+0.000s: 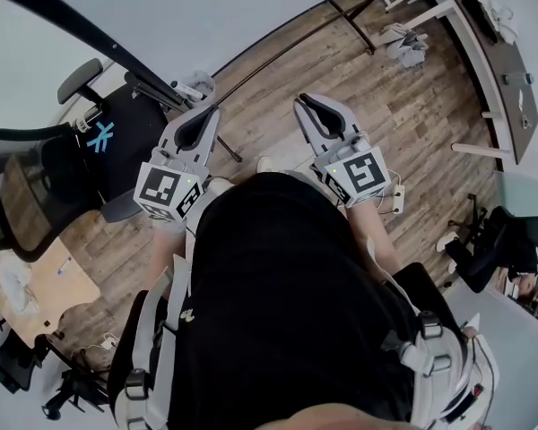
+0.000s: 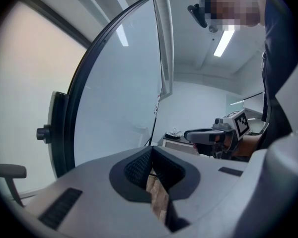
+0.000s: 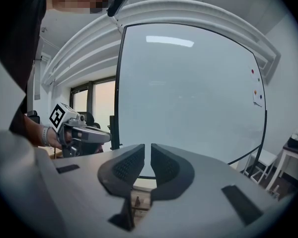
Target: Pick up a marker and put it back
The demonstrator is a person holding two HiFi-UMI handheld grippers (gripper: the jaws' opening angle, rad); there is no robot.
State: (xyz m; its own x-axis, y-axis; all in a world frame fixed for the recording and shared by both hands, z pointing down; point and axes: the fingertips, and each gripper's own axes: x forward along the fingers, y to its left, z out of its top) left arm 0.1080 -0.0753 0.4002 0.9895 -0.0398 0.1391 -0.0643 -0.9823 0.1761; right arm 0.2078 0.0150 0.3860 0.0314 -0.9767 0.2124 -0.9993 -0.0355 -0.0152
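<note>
**Both claws closed and empty before the whiteboard**

The person stands facing the whiteboard [image 3: 188,93], a gripper in each hand held out at waist height towards it. The left gripper [image 1: 212,109] has its jaws pressed together, the dark pads meeting at the tips with nothing between them; through the hollow behind the pads only wood floor [image 1: 403,97] shows. The right gripper [image 1: 304,100] is likewise closed, with just a thin slit left between its pads and nothing pinched there. The two grippers sit side by side and apart, both in front of the board, the left nearer the board's left edge.

No view shows the marker: it cannot be made out on the board, below it or in either claw.

The board's surface is blank and pale, in a dark frame, with two small dots [image 3: 253,72] near its upper right corner. A black mesh chair [image 1: 27,186] stands left of the board, behind the left gripper. A white table [image 3: 293,157] stands right of the board, and a long desk [image 1: 498,61] lies farther right across the floor.
</note>
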